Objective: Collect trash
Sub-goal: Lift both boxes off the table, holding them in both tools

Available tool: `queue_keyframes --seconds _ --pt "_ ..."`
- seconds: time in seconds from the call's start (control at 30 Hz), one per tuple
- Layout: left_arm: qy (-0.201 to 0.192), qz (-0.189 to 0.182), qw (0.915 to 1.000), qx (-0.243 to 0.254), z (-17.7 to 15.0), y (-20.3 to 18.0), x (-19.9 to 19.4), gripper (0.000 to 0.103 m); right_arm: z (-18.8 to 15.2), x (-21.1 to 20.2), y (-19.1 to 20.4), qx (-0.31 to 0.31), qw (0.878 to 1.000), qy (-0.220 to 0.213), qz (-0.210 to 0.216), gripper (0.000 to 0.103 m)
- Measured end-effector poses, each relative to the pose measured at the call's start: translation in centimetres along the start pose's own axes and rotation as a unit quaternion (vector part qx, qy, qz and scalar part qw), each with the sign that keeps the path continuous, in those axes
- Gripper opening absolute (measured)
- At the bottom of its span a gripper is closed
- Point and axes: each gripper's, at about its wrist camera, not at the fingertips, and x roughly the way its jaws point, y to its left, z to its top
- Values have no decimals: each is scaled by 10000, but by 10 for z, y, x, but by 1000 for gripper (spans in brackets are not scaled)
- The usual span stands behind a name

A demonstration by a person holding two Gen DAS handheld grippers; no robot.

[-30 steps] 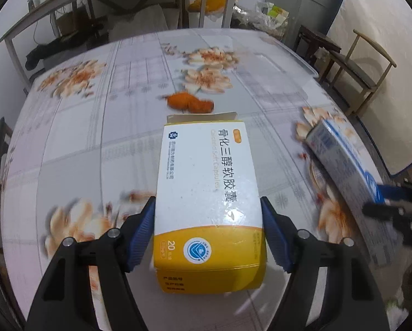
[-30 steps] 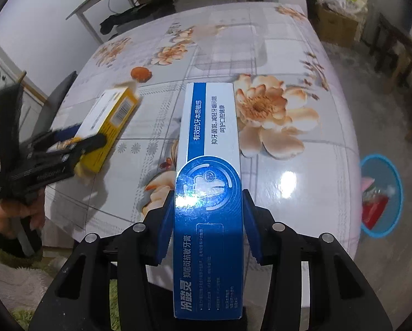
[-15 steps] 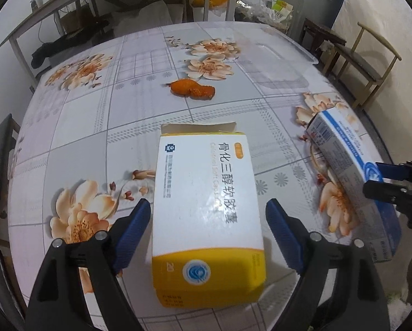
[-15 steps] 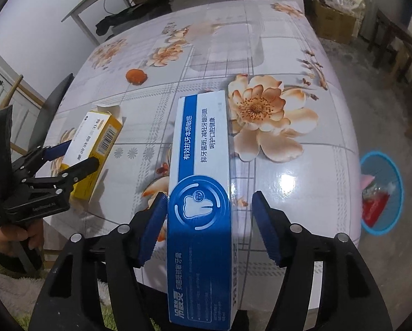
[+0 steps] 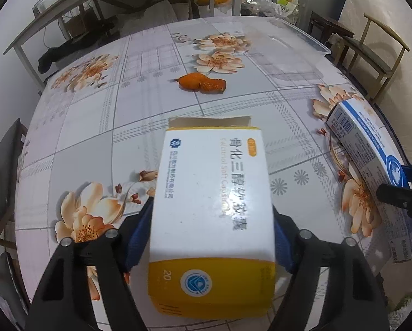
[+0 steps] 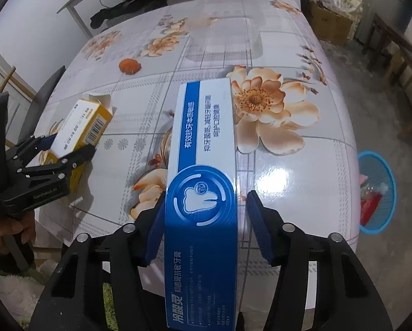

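Observation:
A white and yellow medicine box [image 5: 211, 182] lies on the flowered table [image 5: 95, 127]. My left gripper [image 5: 211, 209] is closing on it, both blue pads against its sides. The same box [image 6: 87, 127] and left gripper [image 6: 68, 144] show at the left of the right wrist view. A long blue and white toothpaste box [image 6: 206, 143] lies between the fingers of my right gripper [image 6: 206, 198], whose jaws are closing. Its left pad touches the box; a gap remains at the right pad [image 6: 257, 220]. The toothpaste box [image 5: 371, 149] is at the table's right edge.
An orange peel [image 5: 203, 84] lies farther back on the table, and a clear plastic container [image 5: 288, 47] stands beyond it. A blue waste basket [image 6: 377, 193] with trash stands on the floor right of the table. Chairs [image 5: 371, 55] stand around; a hand [image 6: 2, 237] holds the left gripper.
Both grippers let go of their boxes, spread wide half a second ago, and have narrowed again. The left pads are back against the medicine box; the right pads are not quite on the toothpaste box.

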Motion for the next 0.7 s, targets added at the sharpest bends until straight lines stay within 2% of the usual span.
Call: queue_keyframes --seconds 0.2,0.7 --pt "-27 75 10000 30 0 -2 -1 70 -2 -1 -1 40 10000 -62 -67 46" --pt "-217 179 9995 105 -1 -6 -14 70 0 -8 -8 199 9996 -187 -65 45"
